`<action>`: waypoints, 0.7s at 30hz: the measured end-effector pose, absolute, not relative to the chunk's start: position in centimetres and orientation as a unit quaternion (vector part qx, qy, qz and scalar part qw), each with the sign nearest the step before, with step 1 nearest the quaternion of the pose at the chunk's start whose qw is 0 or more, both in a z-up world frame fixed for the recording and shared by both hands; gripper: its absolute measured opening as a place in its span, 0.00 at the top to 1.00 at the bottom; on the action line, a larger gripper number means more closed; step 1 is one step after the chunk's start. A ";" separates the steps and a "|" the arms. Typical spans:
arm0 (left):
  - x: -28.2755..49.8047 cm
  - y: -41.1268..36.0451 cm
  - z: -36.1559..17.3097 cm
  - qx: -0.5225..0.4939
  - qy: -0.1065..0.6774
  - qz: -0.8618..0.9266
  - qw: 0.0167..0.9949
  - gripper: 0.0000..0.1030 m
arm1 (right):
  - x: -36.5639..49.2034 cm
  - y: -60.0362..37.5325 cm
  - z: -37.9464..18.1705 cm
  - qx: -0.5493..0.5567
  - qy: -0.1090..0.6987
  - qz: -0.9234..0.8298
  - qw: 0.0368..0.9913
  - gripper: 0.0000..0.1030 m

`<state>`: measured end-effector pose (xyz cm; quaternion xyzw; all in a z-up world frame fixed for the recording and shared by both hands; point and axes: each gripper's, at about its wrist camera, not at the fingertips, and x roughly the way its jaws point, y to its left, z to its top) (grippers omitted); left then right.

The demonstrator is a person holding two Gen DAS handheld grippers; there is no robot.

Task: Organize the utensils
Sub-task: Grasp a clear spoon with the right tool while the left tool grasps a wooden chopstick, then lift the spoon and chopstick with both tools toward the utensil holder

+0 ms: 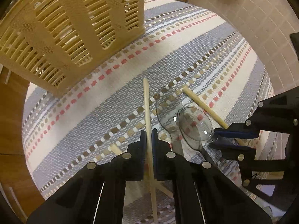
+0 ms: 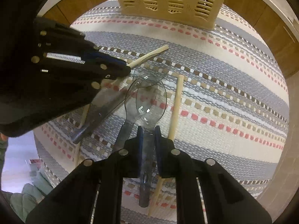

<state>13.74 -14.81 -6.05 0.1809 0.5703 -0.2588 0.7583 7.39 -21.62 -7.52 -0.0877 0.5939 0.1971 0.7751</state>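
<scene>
On a striped woven mat (image 1: 104,100), the left gripper (image 1: 149,136) is clamped on a wooden chopstick (image 1: 147,108) while the right gripper (image 2: 148,132) pinches a clear plastic spoon (image 2: 149,102). A slatted beige utensil basket (image 2: 170,1) stands at the mat's far edge, its contents indiscernible through the slats.

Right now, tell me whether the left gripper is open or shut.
Shut. In the left wrist view the left gripper has both blue pads pressed against a wooden chopstick that runs between them, above the striped mat.
</scene>
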 end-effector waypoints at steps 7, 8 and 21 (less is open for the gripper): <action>14.0 -12.9 -5.9 0.103 0.549 -0.268 0.785 0.97 | 6.9 -23.2 -7.3 -0.051 0.582 0.201 0.786 0.90; 14.0 -12.5 -5.8 0.089 0.543 -0.269 0.791 0.97 | 6.8 -23.6 -7.1 -0.048 0.580 0.203 0.788 0.90; 11.1 -8.4 -1.2 -0.019 0.428 -0.290 0.856 0.97 | 4.1 -26.2 -2.7 -0.008 0.519 0.221 0.826 0.90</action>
